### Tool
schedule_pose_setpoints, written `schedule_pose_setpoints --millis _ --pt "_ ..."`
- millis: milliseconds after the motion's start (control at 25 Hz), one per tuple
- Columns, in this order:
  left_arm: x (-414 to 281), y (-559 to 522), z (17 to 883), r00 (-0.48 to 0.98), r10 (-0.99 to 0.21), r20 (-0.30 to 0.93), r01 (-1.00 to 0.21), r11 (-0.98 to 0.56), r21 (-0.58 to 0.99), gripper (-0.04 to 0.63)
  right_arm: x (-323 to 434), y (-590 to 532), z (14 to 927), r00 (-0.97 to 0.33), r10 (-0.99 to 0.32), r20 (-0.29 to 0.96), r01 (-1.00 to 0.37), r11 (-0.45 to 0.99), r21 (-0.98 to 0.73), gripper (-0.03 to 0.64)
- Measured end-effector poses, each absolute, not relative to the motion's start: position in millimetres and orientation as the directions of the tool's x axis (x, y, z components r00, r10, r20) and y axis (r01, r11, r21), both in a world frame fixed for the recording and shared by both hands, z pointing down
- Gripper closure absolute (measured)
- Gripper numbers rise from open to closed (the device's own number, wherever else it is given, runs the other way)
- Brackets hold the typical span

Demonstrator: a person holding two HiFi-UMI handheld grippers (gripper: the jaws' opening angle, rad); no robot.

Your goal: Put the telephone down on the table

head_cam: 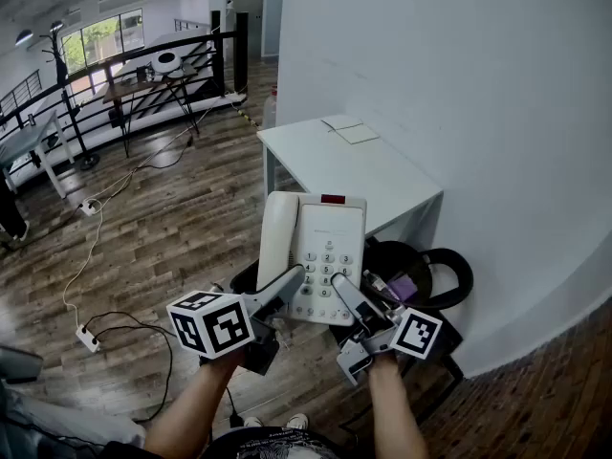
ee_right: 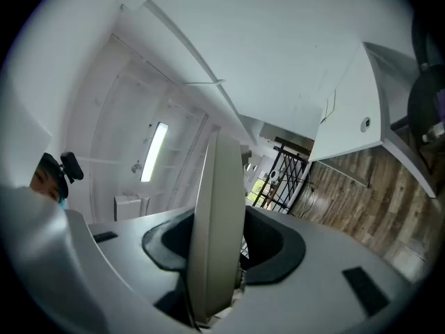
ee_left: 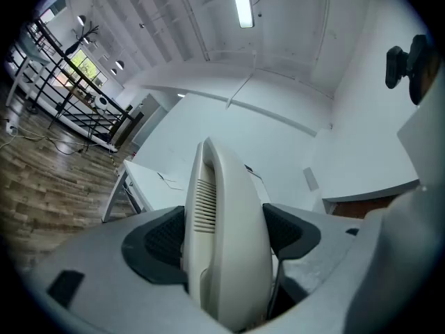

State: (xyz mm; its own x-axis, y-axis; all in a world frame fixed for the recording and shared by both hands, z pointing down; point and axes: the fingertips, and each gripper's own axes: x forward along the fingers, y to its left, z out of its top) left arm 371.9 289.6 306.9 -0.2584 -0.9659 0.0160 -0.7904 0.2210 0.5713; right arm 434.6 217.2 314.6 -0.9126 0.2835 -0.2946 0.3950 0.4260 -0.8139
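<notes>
A cream desk telephone (head_cam: 316, 251) with its handset (head_cam: 277, 232) on the left side hangs in the air in front of a small white table (head_cam: 349, 165). My left gripper (head_cam: 287, 285) is shut on the telephone's left near end, over the handset (ee_left: 226, 242). My right gripper (head_cam: 344, 290) is shut on the right near edge of the telephone's body (ee_right: 219, 228). Both pads press on the telephone in each gripper view. The phone is held well above the floor, nearer to me than the table top.
A white wall (head_cam: 459, 84) runs behind and to the right of the table. A black chair or stand (head_cam: 430, 275) with clutter sits below the phone at right. Cables and a power strip (head_cam: 86, 338) lie on the wooden floor at left. Black railing (head_cam: 143, 65) stands far back.
</notes>
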Motion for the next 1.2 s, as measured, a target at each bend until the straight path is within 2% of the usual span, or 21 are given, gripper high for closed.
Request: schedule_pose_setpoints --millis 760,1200 --pt "357 273 323 -0.299 -0.954 0.024 -0.773 0.257 0.580 0.242 417 198 331 -0.902 0.321 -0.289 0.406 0.399 -0.822 0.439" --pt "254 232 335 -0.292 -0.956 0.022 -0.766 0.247 0.593 0.242 314 157 343 -0.906 0.322 -0.273 0.392 0.400 -0.828 0.439"
